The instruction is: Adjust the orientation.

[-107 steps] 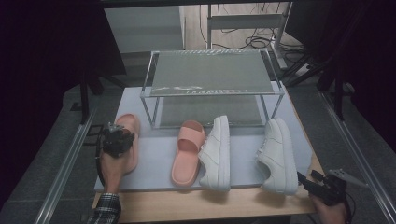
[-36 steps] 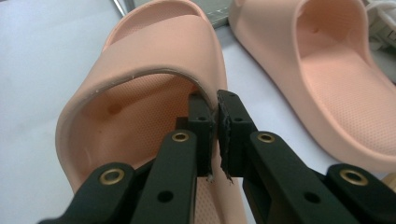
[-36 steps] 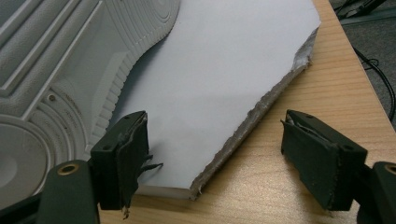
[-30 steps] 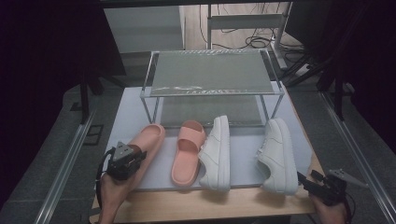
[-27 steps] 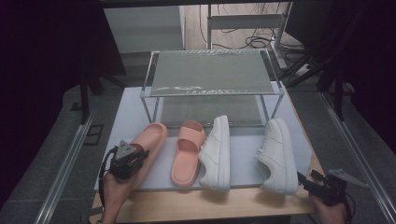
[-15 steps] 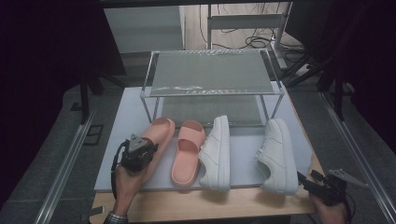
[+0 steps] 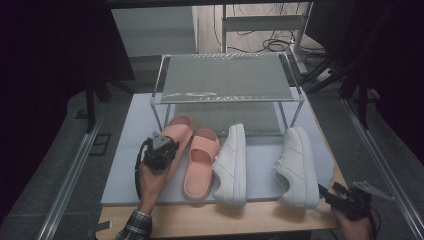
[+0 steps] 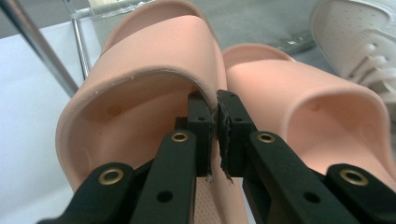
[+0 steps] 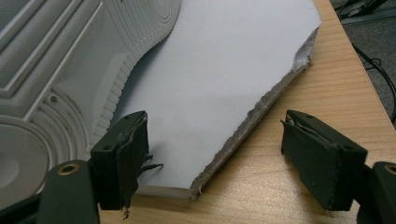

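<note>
We see the left hand-held gripper clamped on the left pink slide's strap, long axis toward the rack, touching its mate mid-mat; right hand-held gripper apart at tabletop's near-right corner.

Matt rubbery pink slide, wood table — rough-edged white mat

**Four shoes in a row before the rack**

On the table lies a mat; a rack stands at the mat's far edge. Before the rack, left to right: left slipper, touching right slipper, then left sneaker, and well apart, right sneaker. The left slipper's toe reaches under the rack.
</note>
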`<state>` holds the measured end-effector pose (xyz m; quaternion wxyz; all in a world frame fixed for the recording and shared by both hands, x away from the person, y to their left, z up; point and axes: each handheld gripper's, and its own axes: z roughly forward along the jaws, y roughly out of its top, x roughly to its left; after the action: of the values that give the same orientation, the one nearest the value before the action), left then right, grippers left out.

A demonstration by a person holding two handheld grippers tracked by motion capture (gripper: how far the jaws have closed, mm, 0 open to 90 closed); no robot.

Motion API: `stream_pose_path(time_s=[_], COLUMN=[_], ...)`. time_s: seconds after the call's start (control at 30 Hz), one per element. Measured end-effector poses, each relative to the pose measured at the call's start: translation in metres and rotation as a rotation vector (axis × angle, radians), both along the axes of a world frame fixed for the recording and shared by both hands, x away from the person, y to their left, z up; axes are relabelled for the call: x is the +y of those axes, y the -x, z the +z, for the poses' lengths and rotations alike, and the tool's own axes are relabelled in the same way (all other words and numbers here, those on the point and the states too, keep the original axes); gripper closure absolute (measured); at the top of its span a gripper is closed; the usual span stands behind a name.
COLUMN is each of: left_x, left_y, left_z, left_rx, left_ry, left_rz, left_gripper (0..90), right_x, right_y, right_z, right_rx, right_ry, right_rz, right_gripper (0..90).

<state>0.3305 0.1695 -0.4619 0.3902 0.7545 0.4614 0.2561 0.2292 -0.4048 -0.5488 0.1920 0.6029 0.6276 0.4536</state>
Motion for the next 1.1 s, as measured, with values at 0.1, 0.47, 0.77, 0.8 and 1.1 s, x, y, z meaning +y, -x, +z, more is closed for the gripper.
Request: stream_pose_path(time_s=[0.1, 0.47, 0.77, 0.8, 1.1], left_x=[-0.004, -0.015, -0.029, -0.029, -0.028], left_y=[-0.009, -0.034, -0.052, -0.053, -0.048], left_z=[-0.003, -0.012, -0.021, -0.022, -0.019], left_rx=[0.006, -0.004, 0.015, 0.023, 0.01], left_ry=[0.0, -0.005, -0.021, -0.019, 0.001], left_rz=[0.012, 0.059, 0.082, 0.078, 0.061], left_gripper=[84.5, 84.5, 84.4, 84.5, 79.7], right_x=[0.0, 0.0, 0.0, 0.0, 0.0], right_y=[0.0, 0.0, 0.0, 0.0, 0.0], right_z=[0.0, 0.0, 0.0, 0.0, 0.0], right_rx=[-0.001, 0.001, 0.0, 0.0, 0.001], right_ry=[0.0, 0.004, 0.001, 0.0, -0.002], right_rz=[0.0, 0.002, 0.003, 0.003, 0.004], right_gripper=[23.3, 23.4, 23.4, 23.4, 23.3])
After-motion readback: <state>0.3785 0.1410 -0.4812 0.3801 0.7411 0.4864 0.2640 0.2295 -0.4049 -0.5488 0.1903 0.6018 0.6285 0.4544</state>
